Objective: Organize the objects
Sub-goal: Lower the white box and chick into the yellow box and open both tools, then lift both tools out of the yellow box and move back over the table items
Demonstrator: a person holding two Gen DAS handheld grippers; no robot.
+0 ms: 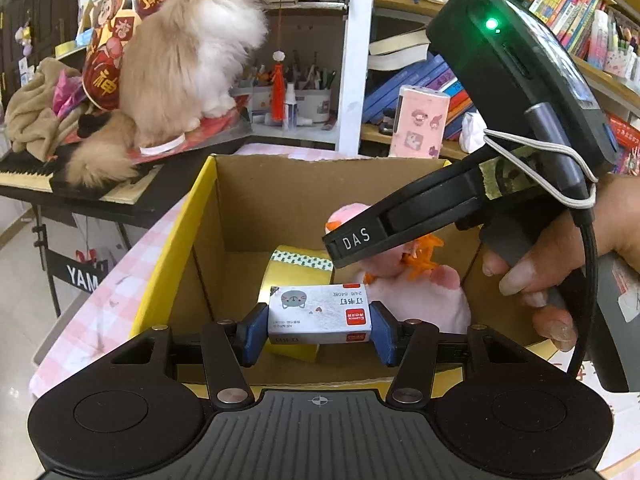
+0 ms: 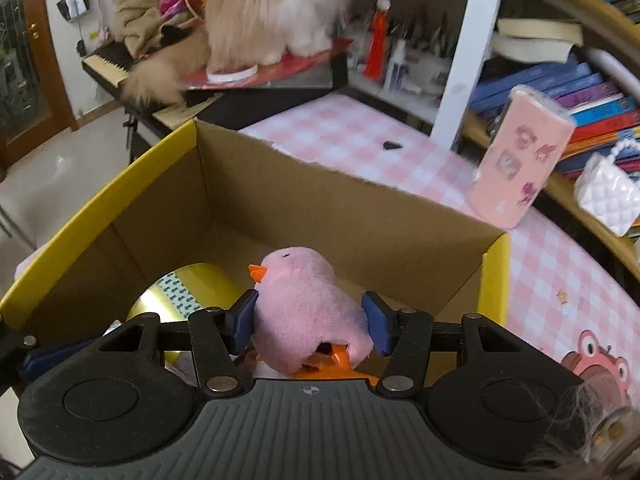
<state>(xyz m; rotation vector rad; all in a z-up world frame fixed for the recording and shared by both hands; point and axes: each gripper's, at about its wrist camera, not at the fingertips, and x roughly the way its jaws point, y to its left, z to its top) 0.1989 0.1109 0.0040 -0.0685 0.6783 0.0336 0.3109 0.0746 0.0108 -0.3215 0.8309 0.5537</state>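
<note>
Staple box (image 1: 319, 314): small rectangular carton, grey-white, printed with a cat face, a red brand patch and Chinese characters; lies level at lower centre of the left wrist view, over the opening of the cardboard box.
Left gripper (image 1: 319, 330): blue pads press both short ends of the staple box; fingers narrowed to the carton's length.
Plush chick (image 2: 306, 314): pink, soft-bodied, with an orange beak and orange feet; sits at centre of the right wrist view, beak pointing to the left of the frame.
Right gripper (image 2: 309, 324): blue pads bear on both flanks of the plush chick, and the plush is dented at the left pad; fingers closed to the toy's width, above the box interior.
Cardboard box (image 1: 248, 204): open-topped, brown inside, yellow outside; occupies the middle of both views and rests on a pink checked tablecloth (image 2: 360, 136).
Box contents: a yellow tape roll (image 1: 298, 268) with a green-patterned band, near the lower centre of the left wrist view, behind and below the staple box.
Pink case (image 2: 520, 160): stands on the tablecloth beyond the box's far right corner.
Fluffy animal (image 1: 192, 52): upper left of the frame, on a keyboard (image 2: 112, 58).
</note>
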